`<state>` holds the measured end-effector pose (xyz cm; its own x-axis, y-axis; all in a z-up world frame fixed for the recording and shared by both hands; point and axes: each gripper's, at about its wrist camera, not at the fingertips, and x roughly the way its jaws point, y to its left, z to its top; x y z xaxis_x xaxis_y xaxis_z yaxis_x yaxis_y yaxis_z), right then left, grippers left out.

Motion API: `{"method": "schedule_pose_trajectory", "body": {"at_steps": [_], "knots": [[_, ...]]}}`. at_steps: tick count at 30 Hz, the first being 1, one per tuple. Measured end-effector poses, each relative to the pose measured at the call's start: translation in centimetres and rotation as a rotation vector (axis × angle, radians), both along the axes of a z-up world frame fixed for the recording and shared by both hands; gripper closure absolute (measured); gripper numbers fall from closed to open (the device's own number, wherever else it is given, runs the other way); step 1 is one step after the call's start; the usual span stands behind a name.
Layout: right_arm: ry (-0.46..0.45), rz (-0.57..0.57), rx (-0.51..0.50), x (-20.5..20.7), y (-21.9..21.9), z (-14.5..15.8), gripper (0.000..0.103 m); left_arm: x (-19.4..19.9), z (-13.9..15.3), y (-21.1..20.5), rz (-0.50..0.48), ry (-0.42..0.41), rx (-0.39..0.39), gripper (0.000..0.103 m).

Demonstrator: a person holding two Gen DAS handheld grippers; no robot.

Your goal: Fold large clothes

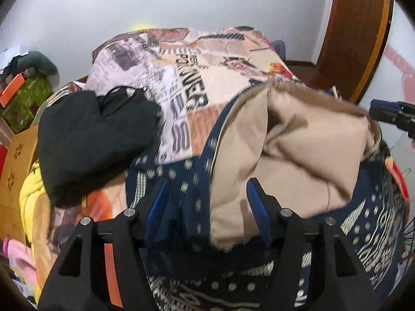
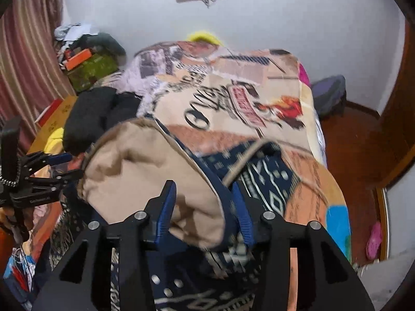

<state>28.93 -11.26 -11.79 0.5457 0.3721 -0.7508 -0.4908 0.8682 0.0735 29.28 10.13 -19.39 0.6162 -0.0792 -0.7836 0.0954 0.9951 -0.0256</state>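
The garment (image 1: 285, 155), navy with a pale pattern outside and a plain beige lining, lies bunched on the bed (image 1: 207, 59), over a bedspread printed with newspaper-style pictures and lettering. The beige lining faces up in a thick fold; the navy side shows along its edges and below it. Both views are blurred, so the pattern and the fold's edges are soft, and it is hard to tell which part of the garment is sleeve, hem or body.

The left gripper (image 1: 207, 197) points down at the garment with its blue-padded fingers spread apart. Navy cloth and the lower edge of the beige fold lie between them, but the pads do not press on the cloth. The gripper's black frame hides the cloth nearest the camera.

The right gripper (image 2: 203, 199) also stands parted, with the rounded end of the beige fold and its navy edge between the fingers; the pads sit close to the cloth without clamping it. A beige cord (image 2: 246, 160) runs from just above the right finger up across the navy cloth, its lower end hidden.

In the right wrist view the left gripper (image 2: 61, 165) shows at the left edge, beside the fold; the hand (image 2: 7, 215) holding it is mostly cut off.

A black garment (image 1: 93, 142) lies left of the fold, and something yellow (image 1: 31, 197) is half covered beneath it.
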Motion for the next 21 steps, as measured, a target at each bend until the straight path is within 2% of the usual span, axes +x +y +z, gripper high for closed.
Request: {"method": "schedule_pose_trajectory", "body": {"at_steps": [7, 11, 15, 16, 17, 19, 20, 21], "knots": [[0.094, 0.044, -0.007, 3.5, 3.0, -2.0, 0.061, 4.1, -0.2, -0.6, -0.019, 0.021, -0.049, 0.042], [0.142, 0.056, -0.03, 5.1, 3.9, -3.6, 0.061, 6.0, -1.4, -0.9, -0.054, 0.066, -0.087, 0.042], [0.203, 0.05, -0.002, 6.4, 4.1, -4.9, 0.061, 7.5, -3.0, -0.8, -0.053, 0.11, -0.14, 0.042], [0.21, 0.049, 0.006, 6.5, 4.0, -5.0, 0.061, 7.7, -3.2, -0.7, -0.041, 0.108, -0.146, 0.046], [0.222, 0.047, 0.02, 6.7, 4.0, -5.2, 0.061, 7.8, -3.4, -0.5, -0.038, 0.105, -0.158, 0.06], [0.231, 0.039, 0.032, 6.7, 3.9, -5.4, 0.061, 8.1, -3.9, -0.2, -0.031, 0.13, -0.203, 0.077], [0.23, 0.04, 0.035, 6.6, 3.8, -5.4, 0.065, 8.2, -4.0, -0.1, -0.031, 0.137, -0.218, 0.087], [0.227, 0.039, 0.031, 6.6, 3.8, -5.4, 0.07, 8.1, -4.2, -0.1, -0.033, 0.143, -0.232, 0.092]]}}
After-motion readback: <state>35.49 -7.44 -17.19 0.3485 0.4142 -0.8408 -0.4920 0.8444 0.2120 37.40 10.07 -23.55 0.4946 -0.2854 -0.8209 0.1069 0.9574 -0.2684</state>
